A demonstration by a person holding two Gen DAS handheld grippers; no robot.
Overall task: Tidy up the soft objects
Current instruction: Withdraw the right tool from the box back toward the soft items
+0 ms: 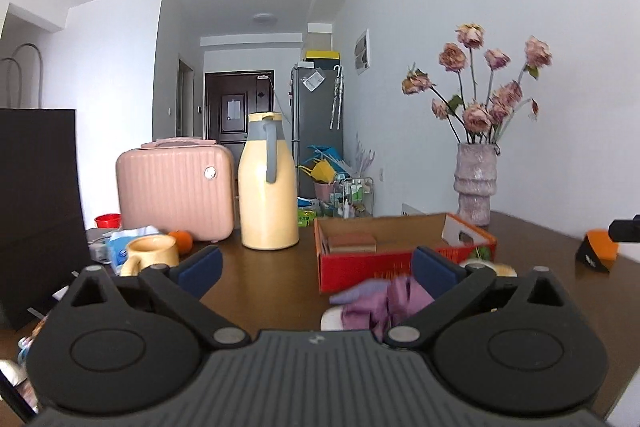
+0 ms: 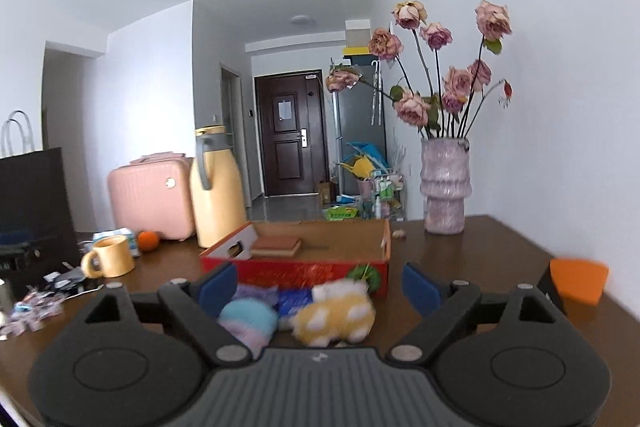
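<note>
Hovering with both grippers spread wide and empty: left gripper (image 1: 316, 267), purple cloth (image 1: 384, 307) at five o'clock; right gripper (image 2: 320, 285), yellow plush (image 2: 334, 315) at six o'clock before red box (image 2: 296, 267). Risking snagging neighbouring soft toys, or striking the box wall.

Bare table (image 1: 256, 279) left of red box (image 1: 360, 265), toys (image 2: 332, 315) before it.
</note>
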